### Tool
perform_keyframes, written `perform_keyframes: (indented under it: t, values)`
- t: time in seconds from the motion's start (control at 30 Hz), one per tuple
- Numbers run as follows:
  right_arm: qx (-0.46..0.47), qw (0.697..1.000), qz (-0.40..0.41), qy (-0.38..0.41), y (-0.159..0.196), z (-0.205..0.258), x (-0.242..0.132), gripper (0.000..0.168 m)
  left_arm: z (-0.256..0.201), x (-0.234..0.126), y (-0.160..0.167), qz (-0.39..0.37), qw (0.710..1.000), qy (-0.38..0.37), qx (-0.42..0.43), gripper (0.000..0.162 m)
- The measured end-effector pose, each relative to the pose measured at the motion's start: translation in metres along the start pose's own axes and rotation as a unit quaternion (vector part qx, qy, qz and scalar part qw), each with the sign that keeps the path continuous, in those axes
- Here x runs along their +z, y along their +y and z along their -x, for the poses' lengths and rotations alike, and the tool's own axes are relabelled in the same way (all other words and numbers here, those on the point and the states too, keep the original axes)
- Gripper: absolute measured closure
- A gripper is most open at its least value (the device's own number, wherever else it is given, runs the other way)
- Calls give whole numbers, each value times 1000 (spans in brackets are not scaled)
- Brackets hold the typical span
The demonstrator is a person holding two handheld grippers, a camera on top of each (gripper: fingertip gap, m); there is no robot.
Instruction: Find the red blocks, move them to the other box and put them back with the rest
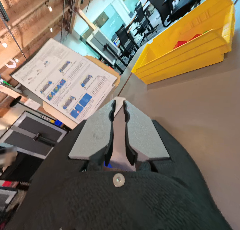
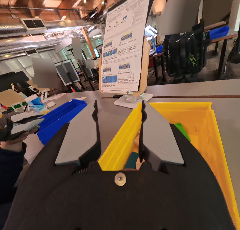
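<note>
On the left, the left gripper (image 1: 119, 101) is held over the grey table (image 1: 188, 119). Its jaws sit a little way apart with nothing between them. In the middle stands a paper sheet (image 2: 122, 48) on a wooden stand. The right gripper (image 2: 118, 102) has its jaws wide apart and grips nothing. It hangs over the near wall of the yellow box (image 2: 202, 143). The blue box (image 2: 61, 117) lies to its left. The red blocks (image 1: 180, 43) lie inside the yellow box.
</note>
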State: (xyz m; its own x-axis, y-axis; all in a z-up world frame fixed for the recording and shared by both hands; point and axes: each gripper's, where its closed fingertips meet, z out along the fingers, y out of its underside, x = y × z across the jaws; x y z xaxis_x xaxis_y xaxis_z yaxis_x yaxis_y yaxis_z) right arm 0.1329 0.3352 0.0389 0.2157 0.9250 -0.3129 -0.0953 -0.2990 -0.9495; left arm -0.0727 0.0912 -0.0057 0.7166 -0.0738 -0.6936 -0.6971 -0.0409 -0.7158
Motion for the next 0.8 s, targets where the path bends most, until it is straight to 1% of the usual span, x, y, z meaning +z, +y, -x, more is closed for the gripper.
perform_keyframes:
  t: [0.07,0.2,0.23,0.3,0.4,0.5,0.57,0.7,0.8]
  values:
    - [-17,1000,24,-1,3,9,-4,101,6,-2,12,33,999,-1,-32,144]
    - [-62,995,76,-15,18,40,-2,98,19,-18,37,78,983,-2,-167,124]
    - [-74,993,95,-15,25,46,1,98,21,-25,47,89,977,-11,-193,121]
    - [-105,985,140,-1,41,52,5,94,23,-42,73,126,968,-38,-215,115]
    - [-138,970,196,35,70,50,8,93,20,-77,112,197,952,-78,-219,103]
    - [-146,960,235,44,103,53,3,96,5,-98,121,200,942,-72,-261,104]
    - [-149,953,258,58,125,51,-7,96,0,-105,134,218,939,-85,-252,104]
    - [-128,951,272,70,162,51,-18,97,-11,-88,148,227,936,-80,-257,107]
    - [-144,943,281,105,179,38,-12,97,-12,-73,167,258,933,-95,-231,125]
